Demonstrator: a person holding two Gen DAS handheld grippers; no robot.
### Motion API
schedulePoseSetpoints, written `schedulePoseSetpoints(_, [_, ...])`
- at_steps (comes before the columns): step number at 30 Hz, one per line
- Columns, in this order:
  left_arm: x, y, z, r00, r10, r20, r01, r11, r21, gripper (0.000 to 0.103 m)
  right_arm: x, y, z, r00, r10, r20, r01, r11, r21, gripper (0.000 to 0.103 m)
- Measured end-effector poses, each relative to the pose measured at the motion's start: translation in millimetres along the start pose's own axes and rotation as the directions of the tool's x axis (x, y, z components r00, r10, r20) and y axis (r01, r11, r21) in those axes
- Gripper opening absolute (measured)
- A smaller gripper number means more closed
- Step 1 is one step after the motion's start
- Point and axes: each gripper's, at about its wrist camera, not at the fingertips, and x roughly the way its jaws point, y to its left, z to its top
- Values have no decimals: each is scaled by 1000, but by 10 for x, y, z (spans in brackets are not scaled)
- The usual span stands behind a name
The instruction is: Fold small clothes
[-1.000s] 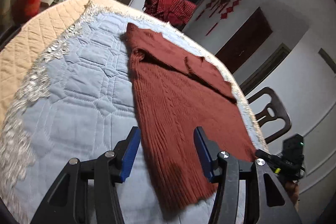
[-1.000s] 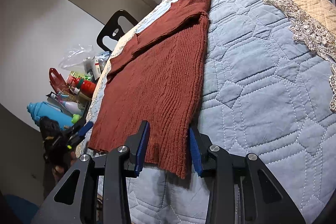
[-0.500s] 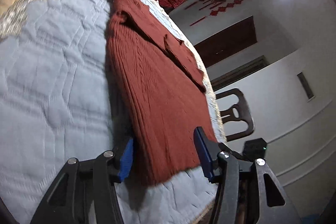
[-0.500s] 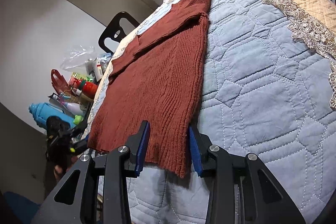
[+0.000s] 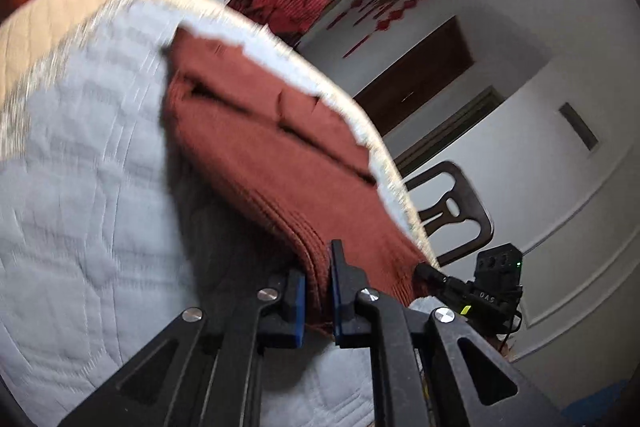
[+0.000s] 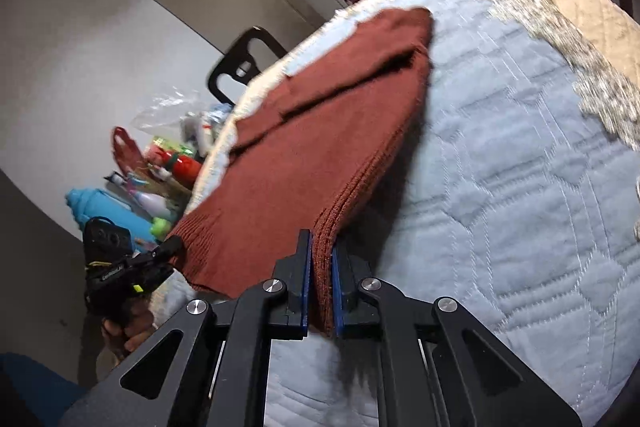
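Note:
A rust-brown knitted sweater (image 5: 256, 151) lies on a quilted light-blue cloth (image 5: 72, 227), its sleeves folded across the body. My left gripper (image 5: 318, 291) is shut on one corner of the hem and holds it raised off the cloth. My right gripper (image 6: 321, 287) is shut on the other hem corner of the sweater (image 6: 304, 147), also raised. The near half of the sweater hangs lifted between the two grippers; the far collar end still rests on the cloth (image 6: 500, 167). Each gripper shows in the other's view, at the opposite hem corner.
A red checked garment (image 5: 280, 1) lies at the table's far edge. Dark wooden chairs (image 5: 452, 211) stand beside the table. Bottles, a blue flask (image 6: 104, 211) and bags crowd a surface beyond the table's edge. A beige lace-trimmed cloth (image 6: 580, 27) borders the blue one.
Both grippers closed on the sweater's hem corners and lifted them; the near half of the sweater has risen off the cloth.

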Motion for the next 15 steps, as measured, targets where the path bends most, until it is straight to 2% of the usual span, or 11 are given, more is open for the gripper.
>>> schedulePoseSetpoints(7, [-1, -222, 541, 997, 26, 70, -33, 994, 102, 11, -23, 240, 382, 994, 74, 82, -70, 996, -55, 8])
schedulePoseSetpoints(11, [142, -198, 889, 994, 60, 90, -69, 993, 99, 11, 36, 314, 716, 989, 79, 122, -69, 994, -85, 8])
schedulePoseSetpoints(15, [340, -88, 1231, 989, 115, 97, -124, 988, 89, 11, 192, 235, 1114, 987, 65, 146, -57, 997, -59, 8])
